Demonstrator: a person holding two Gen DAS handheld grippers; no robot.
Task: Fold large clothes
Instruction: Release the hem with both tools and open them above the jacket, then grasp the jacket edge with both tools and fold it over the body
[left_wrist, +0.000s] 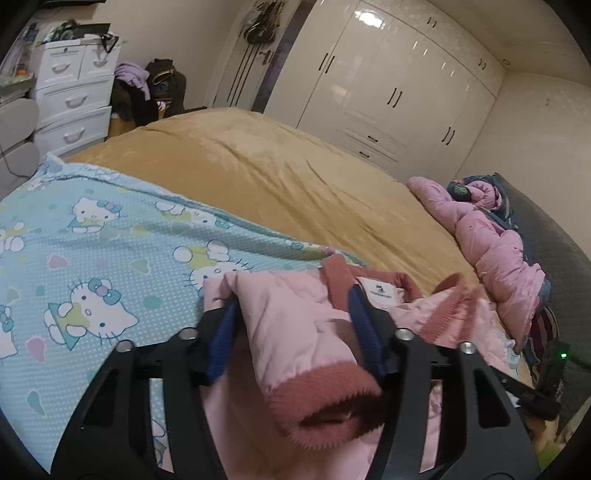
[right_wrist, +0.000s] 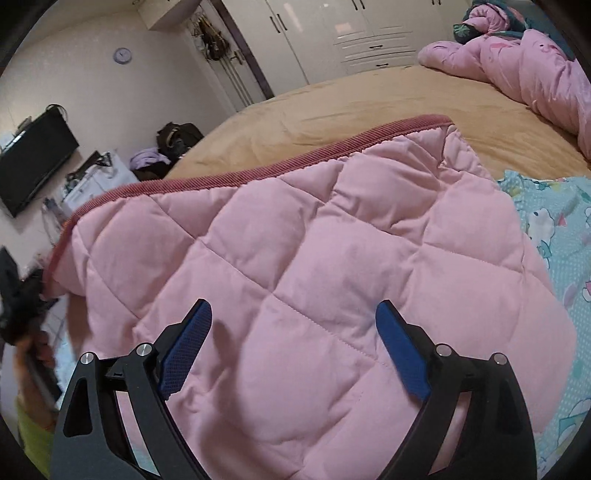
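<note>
On the left, the left gripper had its blue-padded jaws closed around a sleeve of the pale pink quilted jacket with dusty-rose ribbed trim; the rose ribbed cuff bulged out toward the camera below the pads, and the collar with its white label lay just beyond. The jacket rested on a light blue cartoon-cat printed sheet, spread over the tan bedspread.

To the right, the right gripper hung just over the quilted body of the jacket, jaws wide apart and holding nothing. From that side the ribbed hem ran along the far edge of the panel.

The step looked like bringing the sleeve in across the body. To do it well, I judged the left grip should stay near the cuff, so the padded sleeve would travel as one piece rather than sag. The free tool could press flat on the panel, near where the fold line should fall. Puffy filling tends to spring back, so a slow lay-down and a firm smoothing press seemed wise. A crumpled pink duvet sat well apart at the bed's far side.
</note>
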